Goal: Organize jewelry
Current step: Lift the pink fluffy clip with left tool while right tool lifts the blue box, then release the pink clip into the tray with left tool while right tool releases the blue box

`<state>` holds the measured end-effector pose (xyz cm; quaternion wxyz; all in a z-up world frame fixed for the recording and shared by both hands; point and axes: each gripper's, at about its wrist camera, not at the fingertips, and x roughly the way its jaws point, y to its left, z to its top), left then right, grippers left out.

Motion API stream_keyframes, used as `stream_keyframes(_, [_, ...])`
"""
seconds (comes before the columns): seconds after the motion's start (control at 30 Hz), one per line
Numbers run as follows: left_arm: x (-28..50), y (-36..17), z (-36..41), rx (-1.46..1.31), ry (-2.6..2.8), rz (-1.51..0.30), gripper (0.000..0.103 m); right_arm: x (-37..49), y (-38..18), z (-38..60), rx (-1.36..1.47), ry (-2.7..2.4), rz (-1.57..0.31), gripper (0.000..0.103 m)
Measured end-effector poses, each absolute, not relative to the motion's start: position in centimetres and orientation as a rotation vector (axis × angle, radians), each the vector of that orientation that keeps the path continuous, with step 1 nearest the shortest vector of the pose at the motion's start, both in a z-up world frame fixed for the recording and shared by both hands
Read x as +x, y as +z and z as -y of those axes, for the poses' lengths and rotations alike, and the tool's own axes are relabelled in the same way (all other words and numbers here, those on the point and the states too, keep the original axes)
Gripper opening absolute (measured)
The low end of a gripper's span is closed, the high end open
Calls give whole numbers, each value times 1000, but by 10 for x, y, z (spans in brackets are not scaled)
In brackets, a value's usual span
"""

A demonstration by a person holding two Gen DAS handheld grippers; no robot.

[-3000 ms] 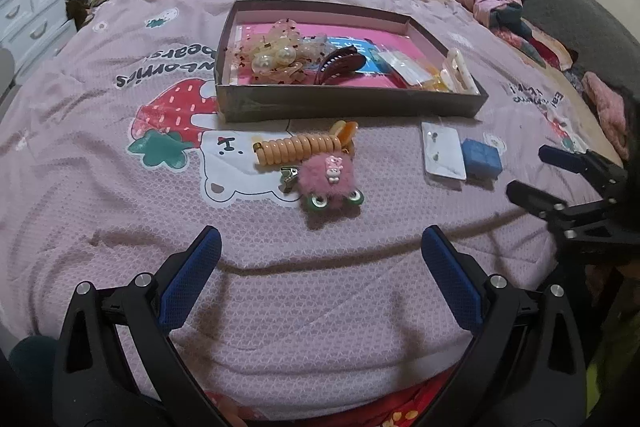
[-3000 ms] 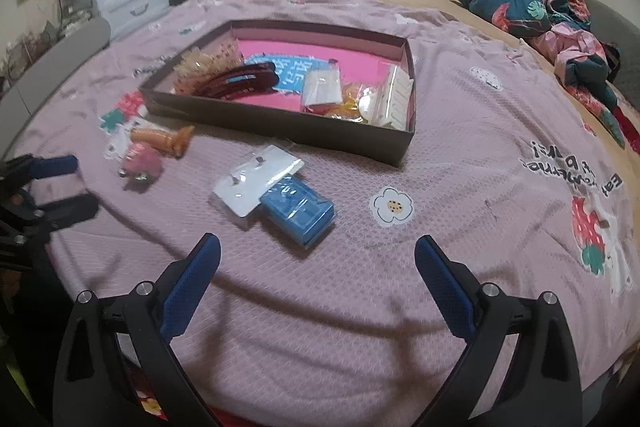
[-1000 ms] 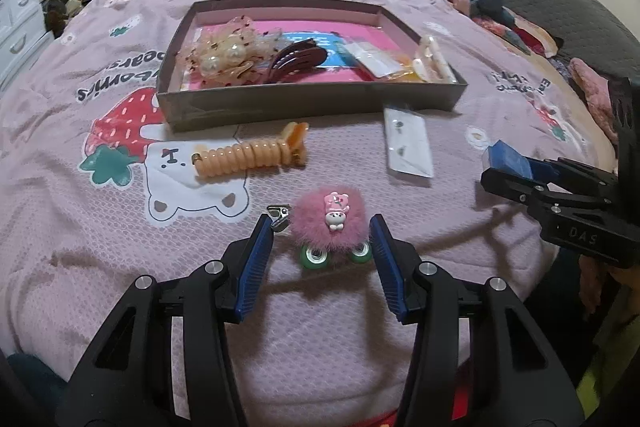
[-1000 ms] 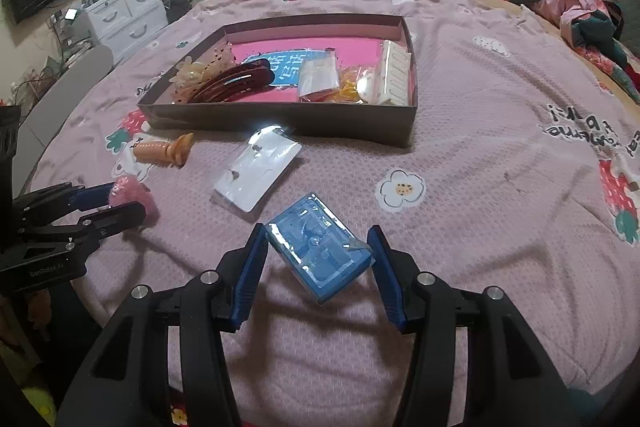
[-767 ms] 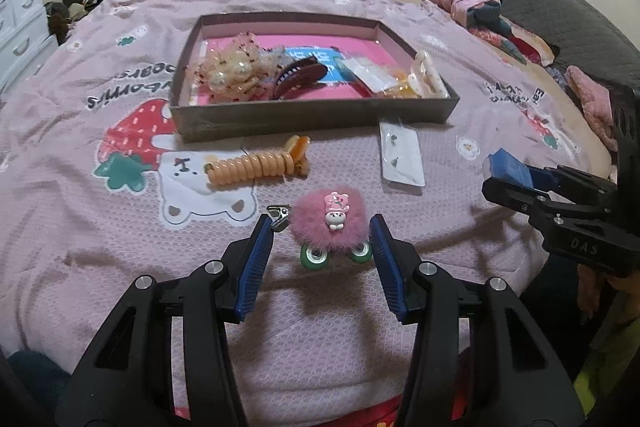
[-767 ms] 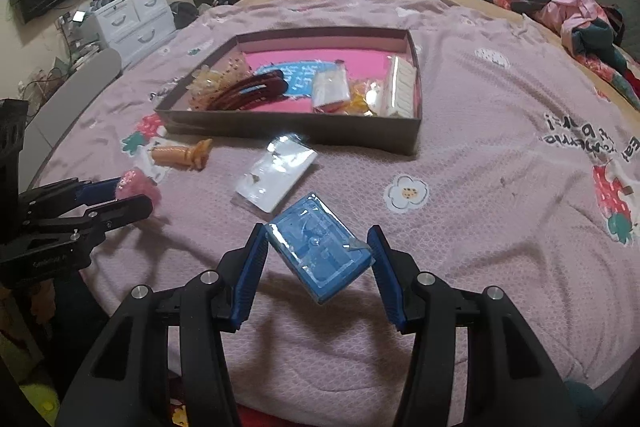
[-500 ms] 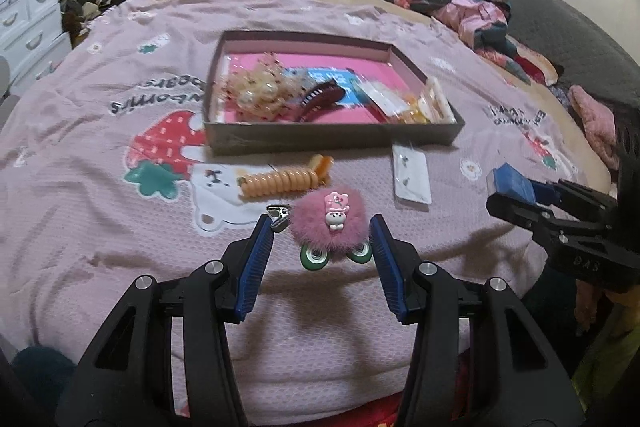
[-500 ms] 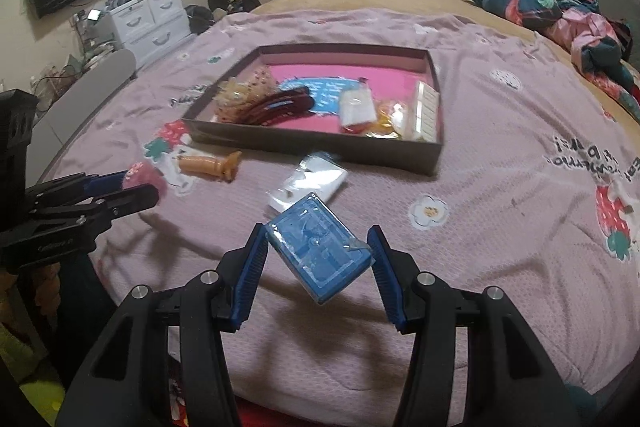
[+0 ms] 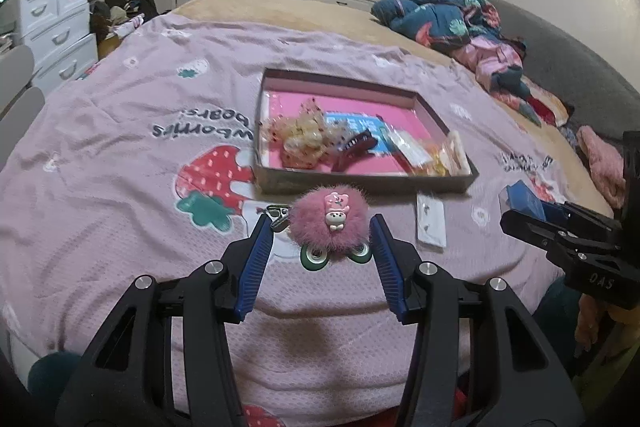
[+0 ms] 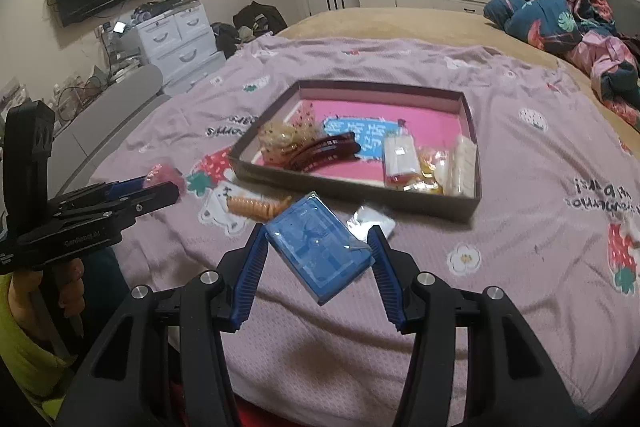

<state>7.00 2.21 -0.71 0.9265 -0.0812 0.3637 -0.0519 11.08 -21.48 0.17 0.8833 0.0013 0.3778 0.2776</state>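
Your left gripper point(image 9: 322, 237) is clamped on the pink fluffy charm point(image 9: 328, 223), which hangs clear of the lilac bedspread point(image 9: 120, 195). Your right gripper point(image 10: 318, 253) is clamped on the blue case point(image 10: 318, 251), gripped across its corners and tilted, also off the bed. The step in hand appears to be the carry: both pieces are lifted and face the open tray point(image 10: 472, 205), which lies ahead and already holds hair clips and packets. The next move calls for bringing each load over the tray's near wall, finding bare pink floor, then parting the jaws. The coiled orange tie point(image 10: 256, 207) and white card point(image 9: 431, 223) remain on the bedspread, before the tray.
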Motion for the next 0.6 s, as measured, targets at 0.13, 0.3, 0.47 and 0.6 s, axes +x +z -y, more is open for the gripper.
stream_keyframes(0.13, [73, 1, -28, -174, -95, -728, 41, 116, 8, 216, 18, 578, -773, 50])
stream_keyframes(0.3, [79, 14, -29, -179, -90, -702, 42, 124, 18, 223, 31, 560, -753, 50])
stream_keyframes(0.47, [89, 27, -27, -181, -100, -681, 42, 132, 31, 233, 42, 536, -716, 50])
stream_keyframes(0.6, [98, 37, -20, -163, -111, -664, 42, 140, 41, 241, 47, 515, -690, 50])
